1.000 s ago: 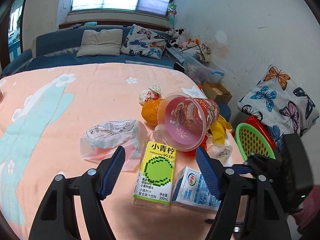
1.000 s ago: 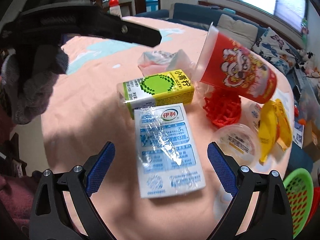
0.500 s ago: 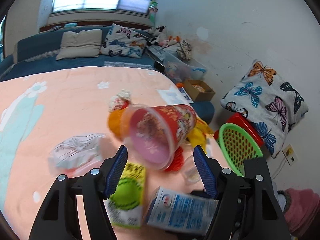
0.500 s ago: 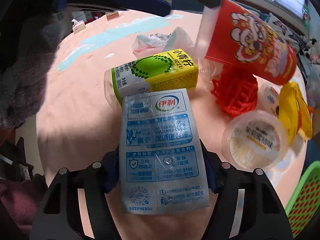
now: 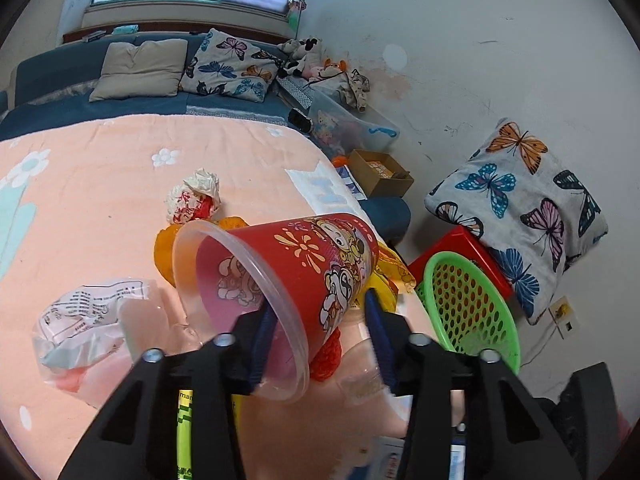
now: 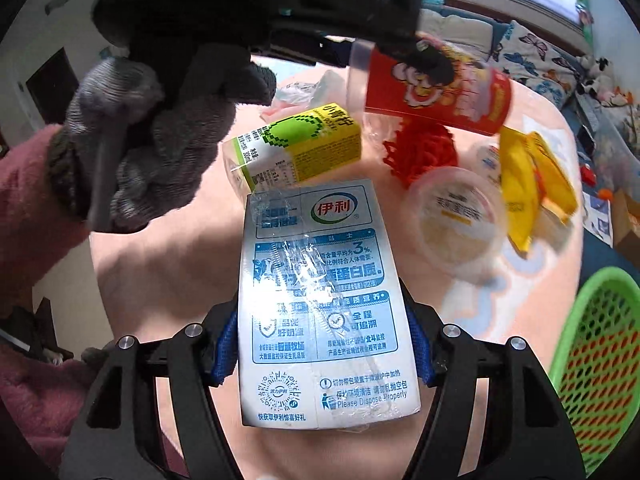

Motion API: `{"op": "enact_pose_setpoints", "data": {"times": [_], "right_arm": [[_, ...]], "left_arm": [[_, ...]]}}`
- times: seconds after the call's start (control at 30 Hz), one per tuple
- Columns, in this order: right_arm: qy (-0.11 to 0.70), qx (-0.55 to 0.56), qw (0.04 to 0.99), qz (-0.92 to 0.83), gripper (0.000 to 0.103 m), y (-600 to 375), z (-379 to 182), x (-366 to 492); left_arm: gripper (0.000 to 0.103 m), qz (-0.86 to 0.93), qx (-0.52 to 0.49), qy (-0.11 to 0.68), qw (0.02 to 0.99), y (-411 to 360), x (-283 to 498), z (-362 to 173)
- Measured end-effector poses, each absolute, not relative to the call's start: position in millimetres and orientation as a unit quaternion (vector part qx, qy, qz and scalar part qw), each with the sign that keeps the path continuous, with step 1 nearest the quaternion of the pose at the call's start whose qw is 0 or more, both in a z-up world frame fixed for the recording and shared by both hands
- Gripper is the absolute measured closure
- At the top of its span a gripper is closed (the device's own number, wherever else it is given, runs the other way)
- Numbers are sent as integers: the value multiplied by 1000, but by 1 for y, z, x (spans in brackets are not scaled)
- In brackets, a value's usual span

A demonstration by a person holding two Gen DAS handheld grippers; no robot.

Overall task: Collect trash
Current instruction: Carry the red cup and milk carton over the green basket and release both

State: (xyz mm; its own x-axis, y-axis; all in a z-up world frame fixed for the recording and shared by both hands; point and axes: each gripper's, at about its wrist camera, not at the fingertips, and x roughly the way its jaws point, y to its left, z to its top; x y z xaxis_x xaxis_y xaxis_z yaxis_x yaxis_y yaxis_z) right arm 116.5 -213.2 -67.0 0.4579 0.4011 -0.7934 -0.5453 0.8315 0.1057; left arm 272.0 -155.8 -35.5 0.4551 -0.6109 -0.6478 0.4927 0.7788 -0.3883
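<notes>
Worktop [image 5: 100, 200] under a peach floral cloth carries the litter, and a green perforated basket [image 5: 468, 308] stands just beside its edge on a red stool [image 5: 460, 248]. Largest of the trash is the red cartoon-print plastic cup [image 5: 288, 280], lying on its side with the clear rim facing the camera; the left gripper [image 5: 320, 340] has its blue pads clamped across the cup near that rim, one pad inside the mouth, one outside on the wall. From the right wrist view, the blue-and-white milk carton [image 6: 324, 304] lies flat, and the right gripper [image 6: 322, 346] is closed on it, pads pressed against both long sides. Just beyond the carton lies a yellow-and-green juice box [image 6: 296, 152], touching its far end. A crumpled clear plastic bag [image 5: 88, 320] lies to the left of the cup. Red mesh netting [image 6: 420, 152] lies under the cup, with a clear round lidded tub [image 6: 456, 224] near it and a yellow wrapper [image 6: 532, 188] just beside the tub. A crumpled red-and-white wrapper ball [image 5: 196, 200] lies farther back, apart.
</notes>
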Motion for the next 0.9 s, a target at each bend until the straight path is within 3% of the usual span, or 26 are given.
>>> {"op": "enact_pose_setpoints", "data": {"times": [0.27,0.9], "right_arm": [[428,-57,865,255,36,-244,-47,104],[398,31,911,101,36,-368,-25,81]], "left_arm": [[97,-331,-76,395,854,-160,263,-32],[98,-369,-46,336,865,-177,208,20]]}}
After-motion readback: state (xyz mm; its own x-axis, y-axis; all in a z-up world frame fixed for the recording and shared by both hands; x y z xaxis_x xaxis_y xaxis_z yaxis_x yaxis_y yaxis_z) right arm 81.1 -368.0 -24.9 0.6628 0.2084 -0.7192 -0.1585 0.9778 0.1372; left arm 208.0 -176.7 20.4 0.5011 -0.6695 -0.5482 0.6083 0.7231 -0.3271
